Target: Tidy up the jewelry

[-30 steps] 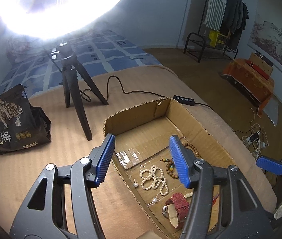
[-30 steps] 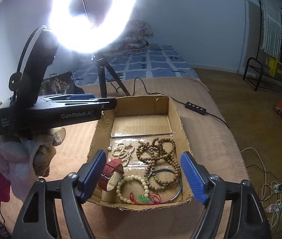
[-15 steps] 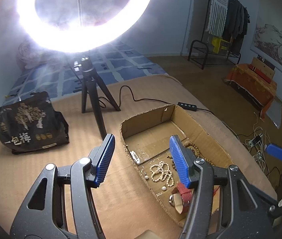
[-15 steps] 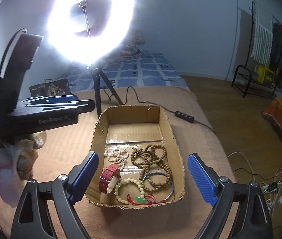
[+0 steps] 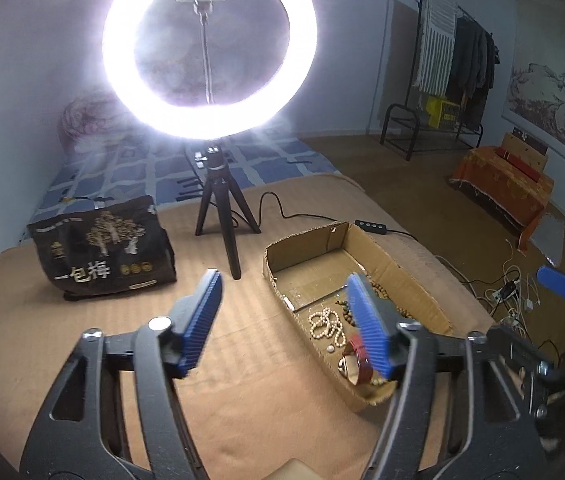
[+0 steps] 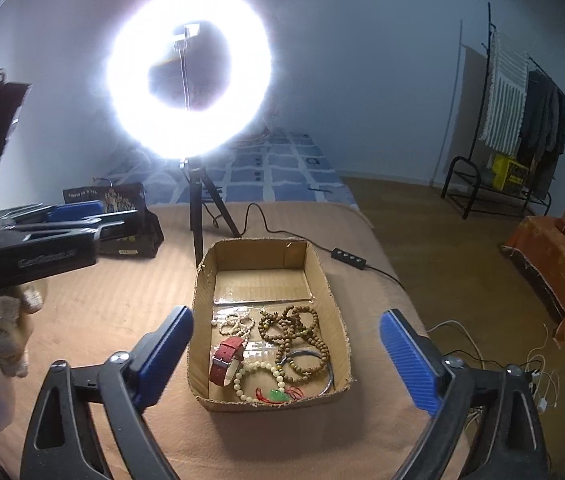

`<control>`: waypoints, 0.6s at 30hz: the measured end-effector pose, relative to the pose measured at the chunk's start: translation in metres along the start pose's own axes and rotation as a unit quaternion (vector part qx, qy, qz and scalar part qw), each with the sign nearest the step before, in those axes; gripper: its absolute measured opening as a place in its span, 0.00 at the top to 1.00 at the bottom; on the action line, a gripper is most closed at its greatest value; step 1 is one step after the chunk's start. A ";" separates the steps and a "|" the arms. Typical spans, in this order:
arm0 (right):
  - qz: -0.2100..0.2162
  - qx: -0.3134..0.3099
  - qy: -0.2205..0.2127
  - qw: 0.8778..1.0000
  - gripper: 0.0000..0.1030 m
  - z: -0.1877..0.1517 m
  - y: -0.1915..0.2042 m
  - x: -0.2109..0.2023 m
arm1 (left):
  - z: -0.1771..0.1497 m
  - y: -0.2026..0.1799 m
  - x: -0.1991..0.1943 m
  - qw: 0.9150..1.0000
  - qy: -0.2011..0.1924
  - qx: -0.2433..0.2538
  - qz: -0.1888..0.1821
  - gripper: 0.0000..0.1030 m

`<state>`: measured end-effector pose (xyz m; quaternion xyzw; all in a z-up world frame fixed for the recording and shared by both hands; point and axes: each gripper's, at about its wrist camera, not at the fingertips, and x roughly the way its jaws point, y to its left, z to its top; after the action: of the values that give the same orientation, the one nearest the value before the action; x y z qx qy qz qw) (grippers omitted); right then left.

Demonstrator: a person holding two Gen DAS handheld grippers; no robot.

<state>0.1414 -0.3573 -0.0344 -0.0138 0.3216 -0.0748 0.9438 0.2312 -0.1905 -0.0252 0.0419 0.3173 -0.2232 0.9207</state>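
Observation:
A shallow cardboard box [image 6: 336, 300] [image 5: 414, 280] lies on the tan bedspread. It holds a red-strapped watch [image 6: 224, 360] [image 5: 362, 364], a white pearl strand [image 6: 238, 322] [image 5: 324, 322], brown wooden bead strands [image 6: 298, 336], a pale bead bracelet with a green pendant [image 6: 278, 394] and a thin bangle [image 6: 328, 364]. My right gripper [image 6: 286, 360] is open and empty, held above the box's near end. My left gripper [image 5: 286, 320] is open and empty, over the bedspread left of the box; it also shows in the right wrist view [image 6: 54, 236].
A lit ring light on a black tripod [image 6: 198, 216] [image 5: 218, 208] stands behind the box, its cable and inline switch [image 6: 348, 258] running right. A black printed bag [image 5: 102, 248] sits at left. The bed edge drops to the floor at right, with cables [image 6: 538, 364].
Both grippers have pulled back and up from the box; it looks smaller and farther. My right jaws have opened wider. The left gripper has shifted left, off the box.

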 end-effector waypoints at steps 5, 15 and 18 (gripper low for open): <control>-0.013 0.003 -0.023 1.000 0.00 0.000 0.003 -0.026 | -0.012 0.004 -0.039 1.000 -0.015 0.003 0.013 0.30; -0.023 0.009 -0.047 0.999 0.00 -0.013 0.013 -0.070 | -0.033 -0.002 -0.108 0.999 -0.042 0.009 0.028 0.23; -0.021 0.020 -0.051 0.998 0.00 -0.015 0.014 -0.079 | -0.043 -0.006 -0.127 0.998 -0.062 0.012 0.030 0.14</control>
<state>0.0718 -0.3308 0.0003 -0.0051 0.2708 -0.1000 0.9574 0.1154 -0.1378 0.0178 0.0482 0.2557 -0.2014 0.9443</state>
